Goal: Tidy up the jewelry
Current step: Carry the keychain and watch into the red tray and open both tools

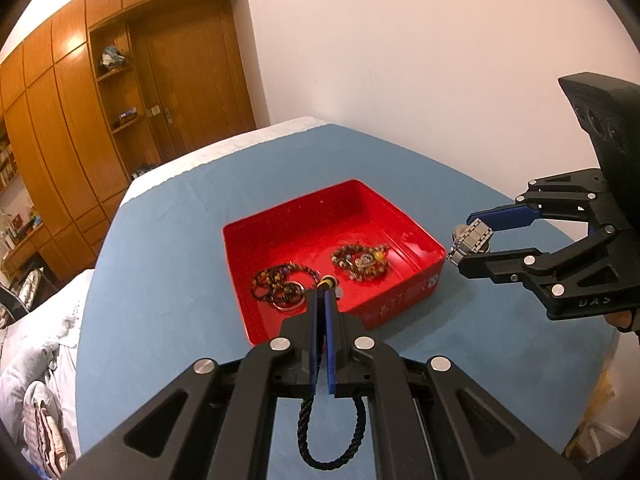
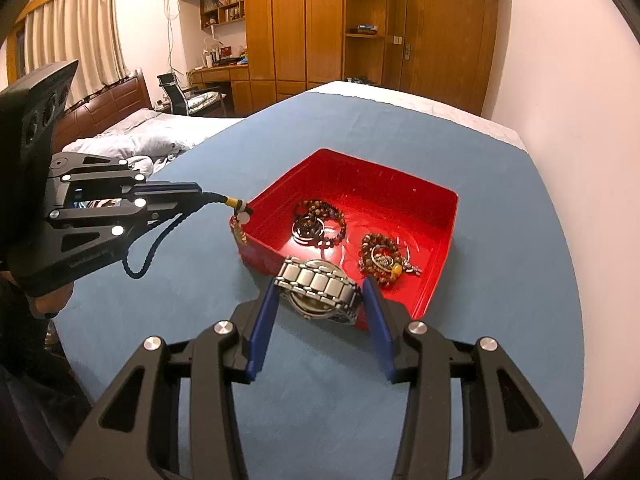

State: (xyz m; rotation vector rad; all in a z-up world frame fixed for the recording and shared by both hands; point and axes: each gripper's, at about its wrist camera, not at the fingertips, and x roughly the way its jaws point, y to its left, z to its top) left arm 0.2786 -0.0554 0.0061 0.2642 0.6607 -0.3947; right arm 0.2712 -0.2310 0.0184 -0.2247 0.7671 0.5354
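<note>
Only the right view shows the bed (image 2: pixel 132 140) beyond the tray (image 2: pixel 440 240).

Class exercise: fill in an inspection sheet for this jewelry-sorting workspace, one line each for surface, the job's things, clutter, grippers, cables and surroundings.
Surface: blue cloth over a round table.
Job's things: red tray holds two beaded bracelet heaps; metal watch and dark cord with a yellow bead are in the grippers.
Clutter: nothing seen on the cloth.
Grippers: left gripper shut on the cord, over the tray's near edge; right gripper shut on the watch, beside the tray.
Cables: nothing seen.
Surroundings: wooden wardrobes, bed, curtains, white wall.
</note>
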